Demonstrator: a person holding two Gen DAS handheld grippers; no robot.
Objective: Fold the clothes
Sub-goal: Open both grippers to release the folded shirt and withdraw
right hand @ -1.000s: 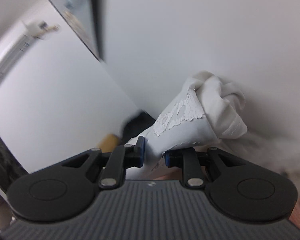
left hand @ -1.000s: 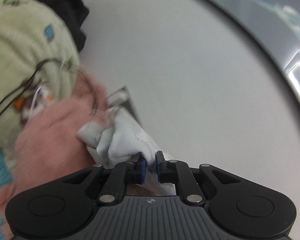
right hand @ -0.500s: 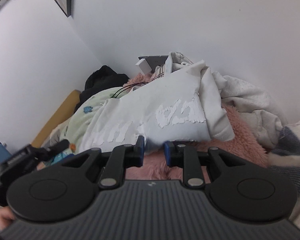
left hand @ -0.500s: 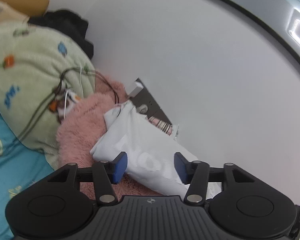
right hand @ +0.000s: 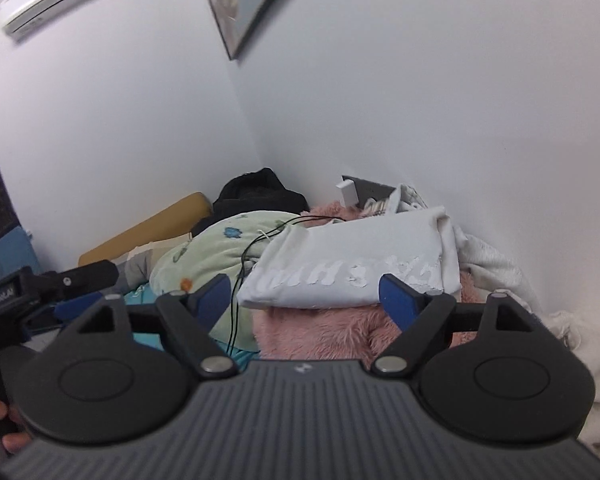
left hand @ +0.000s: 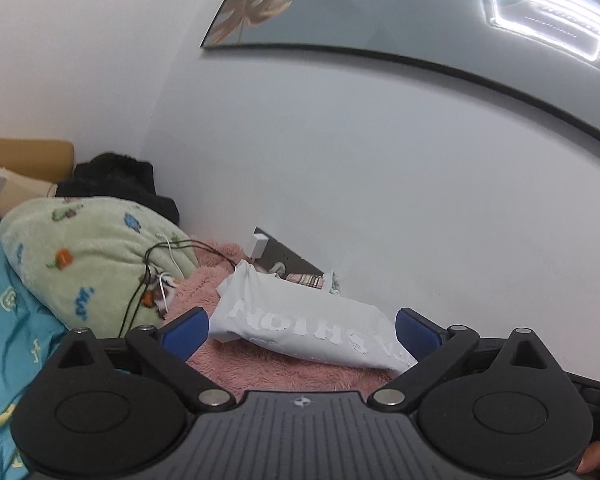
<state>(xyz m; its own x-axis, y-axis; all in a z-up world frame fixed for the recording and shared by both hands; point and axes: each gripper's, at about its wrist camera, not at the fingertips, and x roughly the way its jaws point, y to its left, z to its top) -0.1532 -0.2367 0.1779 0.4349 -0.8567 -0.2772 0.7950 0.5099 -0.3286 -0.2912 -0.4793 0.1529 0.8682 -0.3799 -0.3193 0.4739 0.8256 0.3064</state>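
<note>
A folded white T-shirt (left hand: pixel 300 320) with cracked white lettering lies on a pink fluffy blanket (left hand: pixel 280 372) against the wall. It also shows in the right wrist view (right hand: pixel 352 272). My left gripper (left hand: pixel 302 332) is open and empty, just in front of the shirt. My right gripper (right hand: pixel 306 300) is open and empty, also a little short of the shirt. The left gripper's body (right hand: pixel 40 284) shows at the left of the right wrist view.
A green patterned blanket (left hand: pixel 88 256) with black and white cables (left hand: pixel 148 280) lies left of the shirt. A black garment (right hand: pixel 256 192), a wall socket with a white plug (left hand: pixel 260 244), more white clothes (right hand: pixel 500 264) at the right, and teal bedding (left hand: pixel 8 332) surround it.
Both grippers held the white shirt a second ago. The left opened first, then the right. The shirt now lies folded on the pink blanket and both grippers have drawn back.
</note>
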